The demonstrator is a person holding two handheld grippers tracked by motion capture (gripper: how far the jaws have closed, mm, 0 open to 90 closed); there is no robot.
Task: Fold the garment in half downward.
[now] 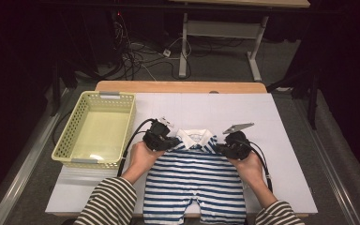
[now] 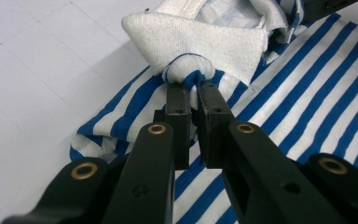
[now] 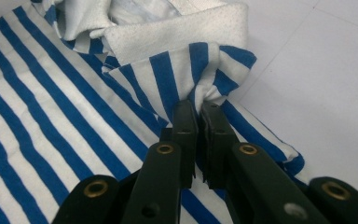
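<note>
Both grippers, left gripper (image 1: 165,140) and right gripper (image 1: 228,147), pinch the striped romper (image 1: 194,180) at its shoulders (soft, light, floppy) mid-table; shoulder seams suit holding.

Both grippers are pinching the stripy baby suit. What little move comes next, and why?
Probably lift both shoulders together. The left gripper and right gripper are each shut on a pinch of the blue-and-white striped cotton baby suit beside its white collar, and it lies flat on the white table.

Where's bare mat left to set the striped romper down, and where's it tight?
Free: the white mat right of the striped romper, and the strip beyond its collar to the far edge. Tight: the left side, where the yellow basket sits close to the left tongs. The basket itself is empty.
</note>
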